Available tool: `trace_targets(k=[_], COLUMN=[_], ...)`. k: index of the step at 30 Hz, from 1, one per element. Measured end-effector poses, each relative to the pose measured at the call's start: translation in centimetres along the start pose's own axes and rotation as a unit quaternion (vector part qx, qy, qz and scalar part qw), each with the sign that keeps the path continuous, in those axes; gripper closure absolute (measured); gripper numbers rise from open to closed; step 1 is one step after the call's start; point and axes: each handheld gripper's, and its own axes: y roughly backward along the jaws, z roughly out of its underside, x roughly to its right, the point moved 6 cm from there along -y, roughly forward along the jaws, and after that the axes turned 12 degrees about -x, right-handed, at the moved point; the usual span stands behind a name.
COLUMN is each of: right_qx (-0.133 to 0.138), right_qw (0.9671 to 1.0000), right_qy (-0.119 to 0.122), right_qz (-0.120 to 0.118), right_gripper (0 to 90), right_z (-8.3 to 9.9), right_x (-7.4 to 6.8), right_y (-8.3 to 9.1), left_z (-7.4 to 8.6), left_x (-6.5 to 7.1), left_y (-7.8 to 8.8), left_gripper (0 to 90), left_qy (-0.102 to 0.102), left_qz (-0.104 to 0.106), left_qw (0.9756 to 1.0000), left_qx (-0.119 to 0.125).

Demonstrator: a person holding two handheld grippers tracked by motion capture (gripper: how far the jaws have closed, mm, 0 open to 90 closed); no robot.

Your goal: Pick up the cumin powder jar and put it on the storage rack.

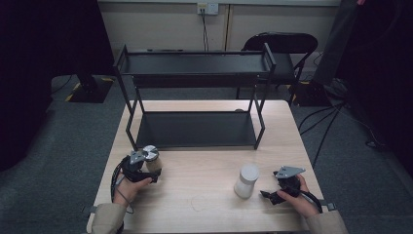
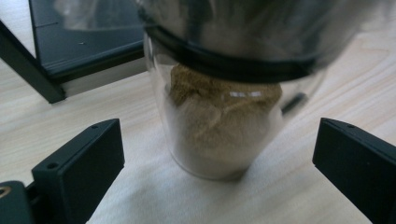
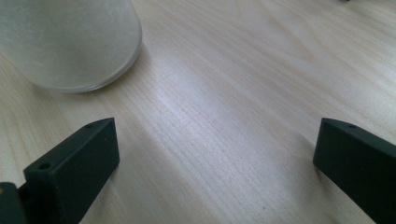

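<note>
On the desk (image 1: 204,170), left to right. Left gripper (image 2: 215,154): fingers spread wide, released, either side of a clear spice jar (image 2: 224,126) of brown powder, apparently not touching it; jar upright, just in front of the black two-tier rack (image 1: 195,92). White frosted jar (image 1: 246,181): upright, right of centre. Right gripper (image 1: 269,195): fingers released, just beside that jar, on bare wood.
</note>
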Motion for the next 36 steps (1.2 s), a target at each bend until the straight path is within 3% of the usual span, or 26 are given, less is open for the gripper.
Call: trace_targets(k=[11,22,29,32,36], right_qx=[0.0,0.0,0.0,0.0,0.0], right_qw=[1.0,1.0,1.0,1.0,1.0], right_qy=[0.0,0.0,0.0,0.0,0.0], right_qz=[0.0,0.0,0.0,0.0,0.0], right_gripper=[0.0,0.0,0.0,0.0,0.0], right_z=[0.0,0.0,0.0,0.0,0.0], right_x=[0.0,0.0,0.0,0.0,0.0], right_y=[0.0,0.0,0.0,0.0,0.0], left_z=[-0.7,-0.8,-0.8,-0.6,-0.7], left_x=[0.1,-0.5,-0.3,-0.4,-0.3], left_y=[-1.2,-1.5,-1.4,-1.3,-1.1], left_gripper=[9.3,28.2,30.0,30.8,30.8], left_qy=[0.003,0.01,-0.005,0.002,-0.007], left_qz=[0.0,0.018,0.009,0.012,0.01], left_qw=[1.0,0.9998,0.9998,0.9997,0.9998], left_qx=[0.005,0.008,0.015,0.02,0.018])
